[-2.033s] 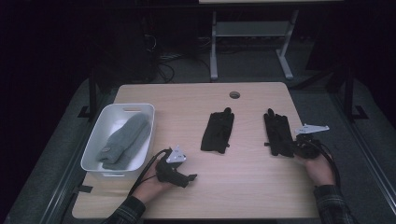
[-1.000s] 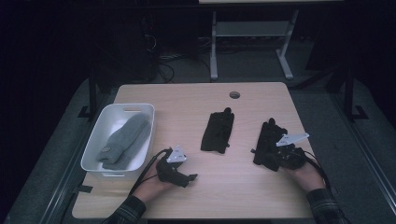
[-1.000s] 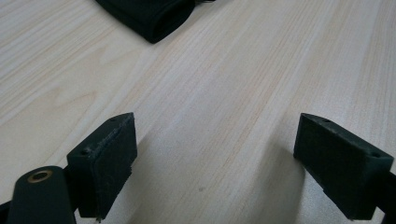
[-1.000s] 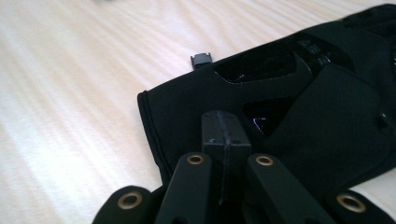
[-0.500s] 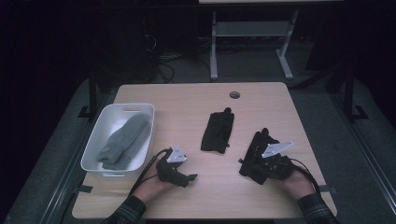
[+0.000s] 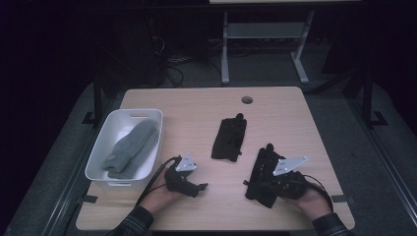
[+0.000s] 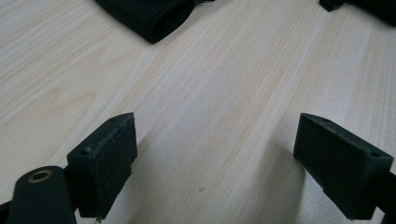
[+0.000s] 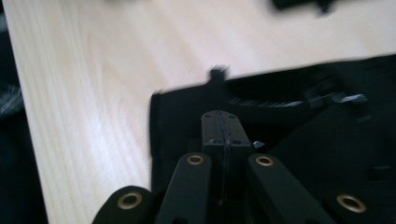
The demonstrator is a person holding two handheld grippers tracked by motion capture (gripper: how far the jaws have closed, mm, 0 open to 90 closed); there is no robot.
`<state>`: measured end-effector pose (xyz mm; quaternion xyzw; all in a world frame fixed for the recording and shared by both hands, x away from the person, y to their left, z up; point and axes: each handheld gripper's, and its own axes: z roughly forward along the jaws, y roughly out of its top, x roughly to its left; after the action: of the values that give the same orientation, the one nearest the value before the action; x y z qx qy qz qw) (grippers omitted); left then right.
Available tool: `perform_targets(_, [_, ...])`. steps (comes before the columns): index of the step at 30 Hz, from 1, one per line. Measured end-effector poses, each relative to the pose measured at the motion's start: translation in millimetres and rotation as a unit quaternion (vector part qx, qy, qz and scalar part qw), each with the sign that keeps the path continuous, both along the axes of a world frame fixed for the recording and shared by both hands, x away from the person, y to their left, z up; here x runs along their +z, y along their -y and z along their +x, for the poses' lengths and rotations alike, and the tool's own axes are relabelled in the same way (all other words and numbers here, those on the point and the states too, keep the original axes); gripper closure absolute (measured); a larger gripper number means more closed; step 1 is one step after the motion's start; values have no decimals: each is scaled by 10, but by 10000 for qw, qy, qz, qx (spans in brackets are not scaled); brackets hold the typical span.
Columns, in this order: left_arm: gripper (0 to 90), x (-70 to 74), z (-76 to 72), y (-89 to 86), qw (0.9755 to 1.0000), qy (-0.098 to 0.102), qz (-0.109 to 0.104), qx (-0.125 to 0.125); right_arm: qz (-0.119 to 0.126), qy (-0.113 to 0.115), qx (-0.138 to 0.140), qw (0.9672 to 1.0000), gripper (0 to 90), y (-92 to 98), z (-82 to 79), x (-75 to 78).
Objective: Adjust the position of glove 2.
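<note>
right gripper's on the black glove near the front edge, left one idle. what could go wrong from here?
1. The right gripper has its jaws pressed together over the near black glove; the right gripper view does not show how much fabric they pinch, so the glove may slip free.
2. That glove lies near the table front edge and could drop off.
3. The left gripper, open over bare wood, offers no support.

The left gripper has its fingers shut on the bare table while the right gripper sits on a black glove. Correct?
Not quite. In the left gripper view the left gripper has its fingers wide apart over the bare table, gripping nothing. The right gripper does sit on a black glove.
</note>
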<state>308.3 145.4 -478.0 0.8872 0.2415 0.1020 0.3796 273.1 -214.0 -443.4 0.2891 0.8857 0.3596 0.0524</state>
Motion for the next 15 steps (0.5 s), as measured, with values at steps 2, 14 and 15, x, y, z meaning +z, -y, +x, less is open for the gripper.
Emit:
perform_targets(2, [125, 0, 2, 2, 10000, -1, 3, -5, 9, 69, -253, 9997, 900, 69, 97, 41])
perform_targets(14, [126, 4, 2, 6, 10000, -20, 8, -2, 48, 74, -1300, 9915, 900, 261, 833, -12])
perform_targets(15, [125, 5, 3, 5, 10000, -21, 16, -7, -63, 101, -1318, 9912, 900, 250, 873, -36])
